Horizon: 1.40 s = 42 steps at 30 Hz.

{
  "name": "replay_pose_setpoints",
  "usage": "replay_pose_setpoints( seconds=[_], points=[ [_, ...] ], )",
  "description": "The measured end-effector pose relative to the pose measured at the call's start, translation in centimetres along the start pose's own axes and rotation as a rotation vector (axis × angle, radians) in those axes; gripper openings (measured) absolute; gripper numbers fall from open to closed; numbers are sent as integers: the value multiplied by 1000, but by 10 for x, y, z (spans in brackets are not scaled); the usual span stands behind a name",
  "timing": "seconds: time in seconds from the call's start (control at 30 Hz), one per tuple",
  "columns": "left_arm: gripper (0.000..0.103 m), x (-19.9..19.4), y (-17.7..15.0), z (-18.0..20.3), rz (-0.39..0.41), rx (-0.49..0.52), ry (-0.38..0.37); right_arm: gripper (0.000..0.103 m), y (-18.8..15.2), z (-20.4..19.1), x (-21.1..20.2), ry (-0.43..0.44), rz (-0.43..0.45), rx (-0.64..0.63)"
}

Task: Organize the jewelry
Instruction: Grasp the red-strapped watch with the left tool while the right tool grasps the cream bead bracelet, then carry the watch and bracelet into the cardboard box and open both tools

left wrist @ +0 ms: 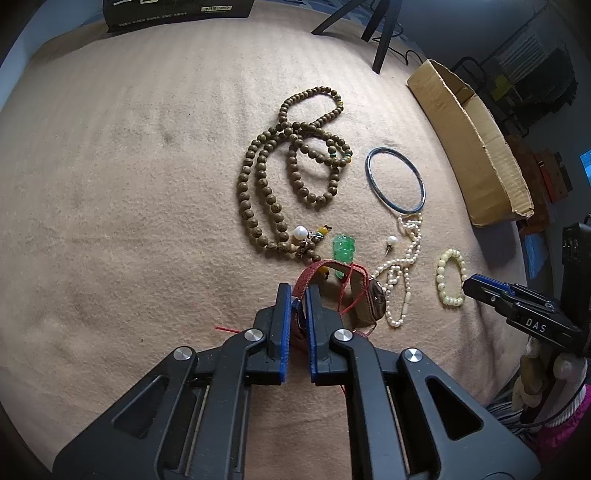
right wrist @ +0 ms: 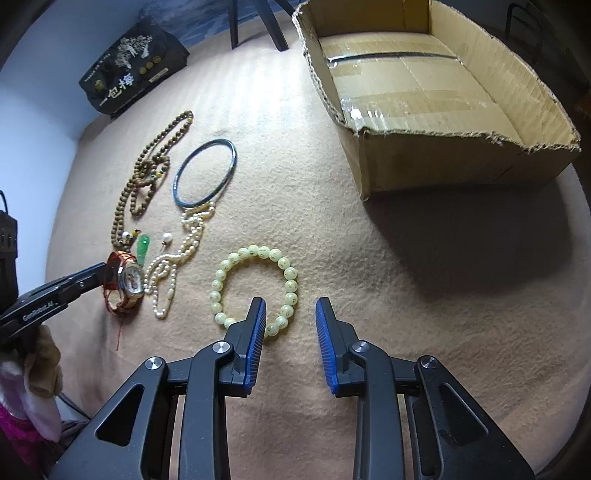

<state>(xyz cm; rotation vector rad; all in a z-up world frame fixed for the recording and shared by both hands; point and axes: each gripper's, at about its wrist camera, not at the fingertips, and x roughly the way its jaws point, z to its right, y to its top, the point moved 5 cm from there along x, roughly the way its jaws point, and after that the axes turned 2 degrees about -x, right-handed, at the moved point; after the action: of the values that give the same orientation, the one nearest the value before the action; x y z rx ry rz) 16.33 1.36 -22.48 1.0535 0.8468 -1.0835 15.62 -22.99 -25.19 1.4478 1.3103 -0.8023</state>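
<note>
My left gripper (left wrist: 298, 291) is shut on the red strap of a wristwatch (left wrist: 375, 301); the watch (right wrist: 131, 284) lies on the beige cloth. My right gripper (right wrist: 290, 306) is open and empty, its left finger over the near side of a pale green bead bracelet (right wrist: 286, 308), also seen in the left wrist view (left wrist: 441, 275). Laid out on the cloth are brown wooden beads (left wrist: 258, 184), a dark bangle (left wrist: 395, 179), a pearl necklace (left wrist: 402, 258), a green pendant (left wrist: 343, 253) and a pearl earring (left wrist: 390, 243).
An open cardboard box (right wrist: 436, 96) stands at the far right of the cloth, holding nothing I can see. A black printed packet (right wrist: 133, 62) lies at the far left edge. Black tripod legs (left wrist: 380, 33) stand beyond the table.
</note>
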Motion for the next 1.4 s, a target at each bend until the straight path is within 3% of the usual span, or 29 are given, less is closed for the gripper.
replay_pose_setpoints(
  seconds=[0.23, 0.57, 0.77, 0.93, 1.13, 1.4],
  points=[
    [5, -4, 0, 4, 21, 19, 44, 17, 5, -4, 8, -30, 1, -24],
    [5, -15, 1, 7, 77, 147, 186, 8, 9, -15, 13, -59, 4, -65],
    [5, -24, -7, 15, 132, 292, 318, 8, 10, -19, 14, -71, 12, -79],
    [4, -26, -9, 12, 189, 402, 480, 7, 7, -17, 11, -76, 18, -82],
    [4, -38, 2, -14, 236, 337, 541, 6, 5, -18, 7, -78, 30, -93],
    [4, -72, 21, -37, 308, 202, 498, 6, 11, -27, -13, -66, 100, -115]
  ],
)
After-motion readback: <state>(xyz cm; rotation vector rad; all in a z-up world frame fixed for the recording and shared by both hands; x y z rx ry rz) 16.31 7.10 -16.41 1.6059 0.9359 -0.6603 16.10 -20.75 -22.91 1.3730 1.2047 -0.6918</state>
